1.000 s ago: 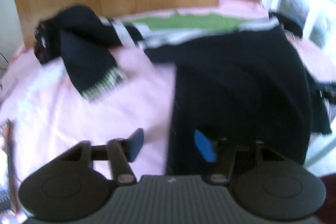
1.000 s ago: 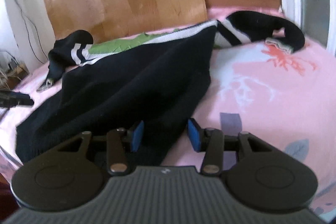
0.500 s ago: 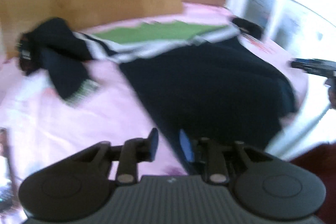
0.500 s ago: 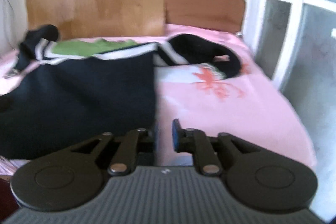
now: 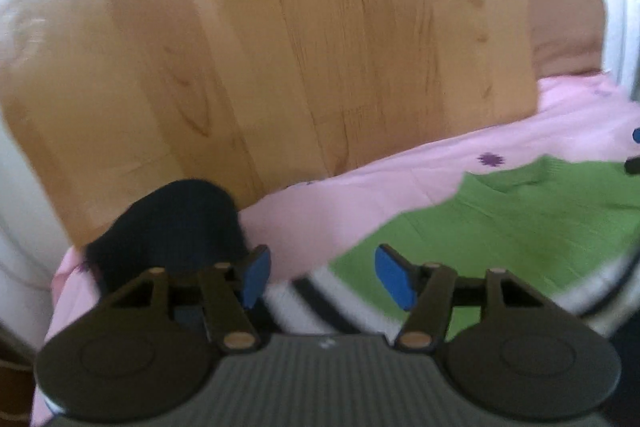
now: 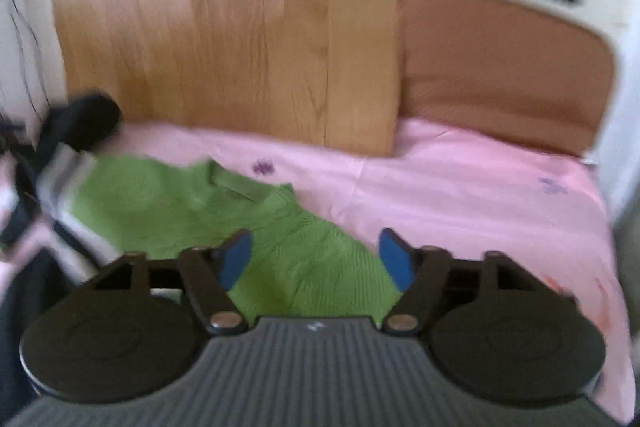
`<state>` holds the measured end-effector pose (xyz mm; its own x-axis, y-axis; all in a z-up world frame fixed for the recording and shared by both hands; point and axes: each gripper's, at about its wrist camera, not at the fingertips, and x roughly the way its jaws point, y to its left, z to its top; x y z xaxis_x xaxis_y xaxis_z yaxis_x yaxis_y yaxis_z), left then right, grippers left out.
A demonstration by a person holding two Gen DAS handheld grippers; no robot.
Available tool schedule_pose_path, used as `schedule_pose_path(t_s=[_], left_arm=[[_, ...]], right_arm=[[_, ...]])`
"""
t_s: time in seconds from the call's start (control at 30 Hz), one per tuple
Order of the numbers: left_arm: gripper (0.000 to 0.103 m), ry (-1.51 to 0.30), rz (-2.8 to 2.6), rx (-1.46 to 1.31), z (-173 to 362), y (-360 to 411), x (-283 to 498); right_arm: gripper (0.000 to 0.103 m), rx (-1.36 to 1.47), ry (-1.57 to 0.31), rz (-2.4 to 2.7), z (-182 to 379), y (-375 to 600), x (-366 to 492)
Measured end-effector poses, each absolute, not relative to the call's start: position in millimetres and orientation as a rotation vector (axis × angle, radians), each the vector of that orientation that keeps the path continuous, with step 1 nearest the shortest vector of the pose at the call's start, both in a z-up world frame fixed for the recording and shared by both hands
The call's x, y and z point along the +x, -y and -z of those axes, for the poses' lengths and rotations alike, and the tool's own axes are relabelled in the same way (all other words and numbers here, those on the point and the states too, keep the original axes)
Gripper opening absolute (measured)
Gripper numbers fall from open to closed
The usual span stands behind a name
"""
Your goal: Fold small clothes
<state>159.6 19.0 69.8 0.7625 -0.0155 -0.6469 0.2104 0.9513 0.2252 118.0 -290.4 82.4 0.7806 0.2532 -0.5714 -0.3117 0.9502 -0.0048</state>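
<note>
A small sweater lies on the pink bedsheet (image 5: 360,195). Its green top part (image 5: 520,223) fills the right of the left wrist view, with white and black stripes (image 5: 304,299) below and a black sleeve (image 5: 172,223) bunched at the left. My left gripper (image 5: 320,279) hovers over the striped shoulder, its jaws opening with nothing pinched between the blue pads. In the right wrist view the green part (image 6: 224,215) with its collar lies ahead, the black sleeve (image 6: 88,119) at far left. My right gripper (image 6: 316,261) is above the green knit, jaws opening, nothing gripped.
A wooden board (image 5: 280,47) leans upright at the head of the bed, and a brown headboard (image 6: 504,75) stands to its right. The sheet (image 6: 480,195) runs to the bed's right edge. White walls flank both sides.
Both grippers have let go of the black hem and swept forward to the sweater's green top. Their jaws, nearly closed on cloth before, now stand apart. The black body has dropped out of view.
</note>
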Motion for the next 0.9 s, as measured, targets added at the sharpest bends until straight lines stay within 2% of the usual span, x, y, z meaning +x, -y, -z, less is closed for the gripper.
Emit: schedule_pose_path(t_s=[0.17, 0.2, 0.23, 0.27, 0.3, 0.33, 0.37, 0.4, 0.43, 0.53, 0.7, 0.77, 0.83, 0.87, 0.9], left_arm=[[0.059, -0.760, 0.132, 0.281, -30.9, -0.7, 209.2], [0.059, -0.775, 0.146, 0.289, -22.5, 0.3, 211.9], [0.059, -0.785, 0.155, 0.303, -15.4, 4.1, 214.2], [0.056, -0.792, 0.163, 0.320, -8.3, 6.5, 214.1], [0.051, -0.796, 0.170, 0.336, -0.5, 9.7, 212.8], [0.041, -0.779, 0.172, 0.344, 4.1, 10.8, 209.7], [0.020, -0.743, 0.171, 0.348, 5.9, 12.1, 204.7], [0.008, -0.723, 0.157, 0.369, 7.5, 15.3, 201.1], [0.006, -0.718, 0.136, 0.382, 8.3, 17.3, 200.1], [0.006, -0.681, 0.096, 0.344, 1.3, 19.4, 199.0], [0.003, -0.588, -0.061, 0.309, -11.2, 20.5, 214.4], [0.003, -0.645, -0.139, 0.312, 2.4, 18.3, 230.4], [0.003, -0.744, -0.139, 0.271, 13.9, 12.2, 239.5], [0.004, -0.766, -0.136, 0.237, 13.8, 7.9, 237.4], [0.006, -0.753, -0.121, 0.203, 9.0, 3.7, 229.3]], right_arm=[[0.079, -0.172, -0.841, -0.276, -39.4, 278.6, 198.9], [0.074, -0.114, -0.848, -0.291, -37.4, 285.2, 198.9], [0.067, -0.064, -0.865, -0.312, -36.9, 290.9, 198.0], [0.041, -0.060, -0.861, -0.324, -38.3, 292.4, 194.0], [0.024, -0.069, -0.851, -0.337, -39.9, 292.3, 186.8], [0.020, -0.089, -0.835, -0.329, -41.7, 288.9, 178.5], [0.012, -0.128, -0.814, -0.314, -43.4, 282.1, 174.8], [0.011, -0.182, -0.784, -0.306, -45.0, 272.7, 170.9], [0.010, -0.243, -0.749, -0.293, -46.0, 263.8, 163.0], [0.010, -0.412, -0.590, -0.210, -56.8, 247.5, 157.7], [0.010, -0.396, -0.369, -0.107, -91.1, 253.1, 182.5], [0.011, -0.366, -0.415, -0.099, -74.4, 251.8, 204.1], [0.021, -0.373, -0.545, -0.089, -36.2, 248.7, 228.8], [0.023, -0.378, -0.617, -0.085, -19.9, 248.0, 235.8], [0.030, -0.376, -0.612, -0.074, -12.6, 248.9, 232.4]])
